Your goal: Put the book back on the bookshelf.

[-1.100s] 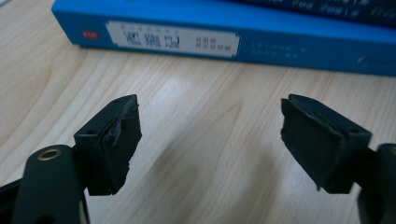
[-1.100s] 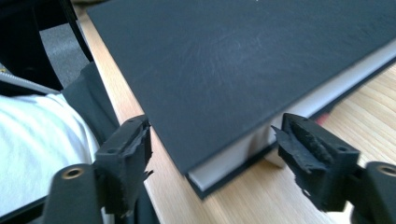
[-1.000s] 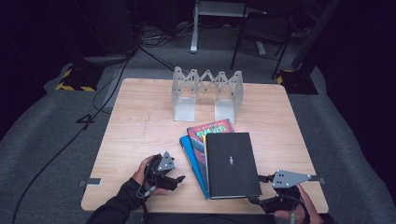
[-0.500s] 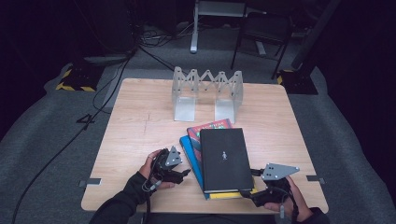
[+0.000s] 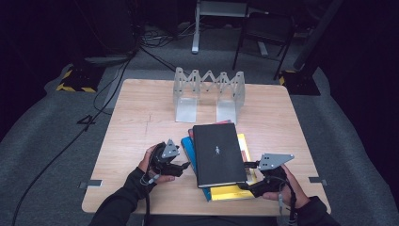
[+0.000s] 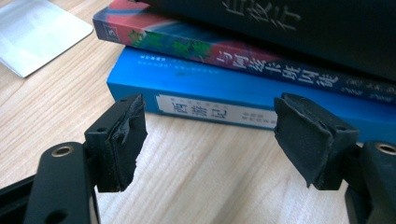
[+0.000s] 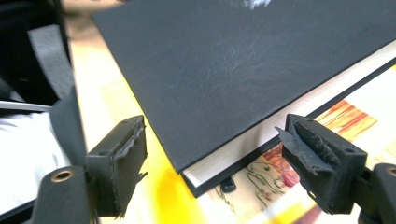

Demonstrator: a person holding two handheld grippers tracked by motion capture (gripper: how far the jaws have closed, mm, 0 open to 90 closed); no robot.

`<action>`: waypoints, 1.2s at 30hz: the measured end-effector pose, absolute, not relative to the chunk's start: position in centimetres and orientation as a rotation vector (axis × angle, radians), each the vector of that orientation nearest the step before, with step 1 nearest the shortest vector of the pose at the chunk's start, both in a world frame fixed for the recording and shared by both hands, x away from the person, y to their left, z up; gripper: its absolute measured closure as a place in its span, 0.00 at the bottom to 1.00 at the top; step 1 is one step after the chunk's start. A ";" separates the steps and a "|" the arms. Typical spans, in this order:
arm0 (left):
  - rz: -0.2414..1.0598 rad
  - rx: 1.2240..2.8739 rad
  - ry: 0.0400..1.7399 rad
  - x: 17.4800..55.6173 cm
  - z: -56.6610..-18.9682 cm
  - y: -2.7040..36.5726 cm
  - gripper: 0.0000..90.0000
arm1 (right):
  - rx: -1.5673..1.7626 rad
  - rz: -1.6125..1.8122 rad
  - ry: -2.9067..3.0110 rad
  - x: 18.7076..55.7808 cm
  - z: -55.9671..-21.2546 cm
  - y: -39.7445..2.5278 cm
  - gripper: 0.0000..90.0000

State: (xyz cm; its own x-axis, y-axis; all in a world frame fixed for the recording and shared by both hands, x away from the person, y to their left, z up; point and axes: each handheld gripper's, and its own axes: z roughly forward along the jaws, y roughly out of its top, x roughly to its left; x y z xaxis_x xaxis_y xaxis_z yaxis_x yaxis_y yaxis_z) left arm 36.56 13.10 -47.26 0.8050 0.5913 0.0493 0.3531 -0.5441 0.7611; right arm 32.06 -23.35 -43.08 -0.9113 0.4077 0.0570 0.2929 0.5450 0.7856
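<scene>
Your left gripper (image 5: 181, 165) sits on the near left part of the wooden table (image 5: 136, 127), jaws spread wide and empty, just beside the left edge of the book stack. In the left gripper view its pads (image 6: 122, 140) face the spine of the blue book (image 6: 233, 100), which lies flat on the table at the bottom of the stack; nothing is between them, and they stand a little short of the spine. Above the blue book lies a red-and-green book (image 6: 224, 53), and the black book (image 5: 219, 153) lies on top.

Your right gripper (image 5: 248, 175) is at the near right corner of the stack, jaws likewise spread and holding nothing. In the right gripper view the near corner of the black book (image 7: 224, 84) points into the gap between the pads (image 7: 122, 163), above the yellow book (image 7: 168, 196) beneath it. Contact with either pad cannot be confirmed.

The stack rests near the middle of the table, toward your edge, with the black book askew on the others. A grey folding book rack (image 5: 209, 92) stands upright at the far side, well apart from both grippers.
</scene>
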 end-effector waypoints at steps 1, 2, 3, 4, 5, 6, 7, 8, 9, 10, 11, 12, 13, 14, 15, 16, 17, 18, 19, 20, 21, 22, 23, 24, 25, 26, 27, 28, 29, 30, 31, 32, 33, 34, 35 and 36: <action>0.403 2.200 0.690 36.8 -47.2 13.0 0.28 | 0.609 1.323 2.637 32.1 -42.7 -23.7 0.25; 0.415 2.209 0.690 36.9 -47.3 12.8 0.28 | 0.619 1.352 2.617 32.1 -42.1 -24.0 0.26; 0.419 2.214 0.690 37.1 -47.4 12.6 0.28 | 0.618 1.366 2.603 32.2 -41.7 -24.2 0.26; 0.407 2.218 0.695 37.4 -47.4 12.4 0.28 | 0.634 1.371 2.586 32.4 -41.4 -24.3 0.27; 0.406 2.216 0.694 37.5 -47.4 12.3 0.28 | 0.664 1.363 2.576 32.8 -41.2 -24.2 0.27; 0.408 2.214 0.692 37.7 -47.3 12.2 0.28 | 0.680 1.362 2.579 33.1 -41.2 -24.0 0.27; 0.417 2.212 0.698 38.0 -47.2 12.0 0.28 | 0.689 1.357 2.582 33.5 -41.3 -23.8 0.27; 0.419 2.214 0.699 38.2 -47.2 11.9 0.28 | 0.718 1.348 2.591 34.3 -41.7 -23.4 0.24; 0.430 2.214 0.702 38.5 -47.2 11.8 0.29 | 0.731 1.369 2.600 34.7 -41.8 -23.4 0.24; 0.443 2.215 0.705 38.6 -47.3 11.8 0.29 | 0.747 1.390 2.614 35.3 -42.0 -23.3 0.21; 0.438 2.219 0.710 38.9 -47.4 11.7 0.29 | 0.758 1.396 2.624 35.7 -42.1 -23.2 0.19; 0.438 2.219 0.710 38.9 -47.4 11.7 0.29 | 0.758 1.396 2.624 35.7 -42.1 -23.2 0.19; 0.423 2.216 0.715 39.1 -47.4 11.6 0.29 | 0.771 1.411 2.644 36.3 -42.3 -23.2 0.17; 0.424 2.207 0.722 39.3 -47.3 11.6 0.29 | 0.783 1.420 2.659 36.7 -42.4 -23.1 0.15; 0.425 2.193 0.725 39.5 -47.2 11.5 0.29 | 0.788 1.434 2.668 37.2 -42.6 -22.9 0.14; 0.426 2.188 0.723 39.6 -47.1 11.5 0.29 | 0.792 1.444 2.683 37.7 -42.8 -22.7 0.10; 0.432 2.188 0.728 39.8 -47.1 11.3 0.29 | 0.797 1.447 2.688 38.0 -42.9 -22.5 0.09; 0.432 2.188 0.728 39.8 -47.1 11.3 0.29 | 0.797 1.447 2.688 38.0 -42.9 -22.5 0.09; 0.439 2.186 0.729 39.9 -47.0 11.3 0.29 | 0.807 1.460 2.694 38.4 -43.0 -22.3 0.09; 0.441 2.185 0.726 40.0 -47.1 11.2 0.30 | 0.806 1.466 2.701 38.6 -43.1 -22.1 0.08; 0.447 2.188 0.729 40.1 -47.1 11.0 0.30 | 0.791 1.459 2.701 38.7 -43.1 -21.9 0.07; 0.451 2.193 0.729 40.2 -47.2 10.9 0.30 | 0.776 1.449 2.698 38.7 -43.0 -21.8 0.07; 0.442 2.186 0.732 40.3 -47.1 10.9 0.30 | 0.770 1.442 2.700 38.8 -43.0 -21.7 0.07; 0.430 2.189 0.732 40.5 -47.1 11.0 0.29 | 0.765 1.438 2.701 38.8 -42.9 -21.7 0.07; 0.433 2.186 0.740 40.7 -47.1 11.0 0.29 | 0.762 1.437 2.699 38.7 -42.9 -21.7 0.07; 0.421 2.179 0.747 40.9 -47.1 11.1 0.29 | 0.755 1.443 2.692 38.7 -42.9 -21.7 0.07; 0.419 2.178 0.750 41.0 -47.1 11.2 0.29 | 0.747 1.443 2.687 38.6 -42.9 -21.7 0.07; 0.407 2.174 0.754 41.2 -47.1 11.2 0.29 | 0.736 1.443 2.680 38.5 -42.9 -21.7 0.07; 0.407 2.174 0.754 41.2 -47.1 11.2 0.29 | 0.736 1.443 2.680 38.5 -42.9 -21.7 0.07; 0.411 2.172 0.749 41.2 -47.1 11.2 0.29 | 0.702 1.431 2.660 38.3 -42.6 -21.7 0.08; 0.413 2.174 0.745 41.1 -47.1 11.2 0.29 | 0.685 1.427 2.652 38.1 -42.5 -21.6 0.08; 0.414 2.176 0.737 41.1 -47.1 11.2 0.30 | 0.665 1.427 2.639 38.0 -42.4 -21.6 0.09; 0.413 2.173 0.712 40.9 -47.0 11.2 0.33 | 0.660 1.428 2.633 37.9 -42.4 -21.6 0.09; 0.413 2.173 0.712 40.9 -47.0 11.2 0.41 | 0.660 1.428 2.633 37.9 -42.4 -21.6 0.09; 0.414 2.177 0.679 40.7 -47.0 11.2 0.41 | 0.634 1.433 2.617 37.7 -42.3 -21.6 0.09; 0.405 2.177 0.674 40.6 -47.0 11.2 0.46 | 0.610 1.440 2.601 37.5 -42.2 -21.6 0.10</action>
State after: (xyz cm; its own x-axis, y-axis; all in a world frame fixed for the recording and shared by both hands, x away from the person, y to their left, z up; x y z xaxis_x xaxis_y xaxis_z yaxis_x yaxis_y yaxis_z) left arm 40.65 11.21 -46.97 0.8066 0.5879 0.0621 0.3301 -0.5351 0.7776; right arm 37.50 -21.58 -42.18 -0.9137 0.3941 0.0991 0.2932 0.4706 0.8322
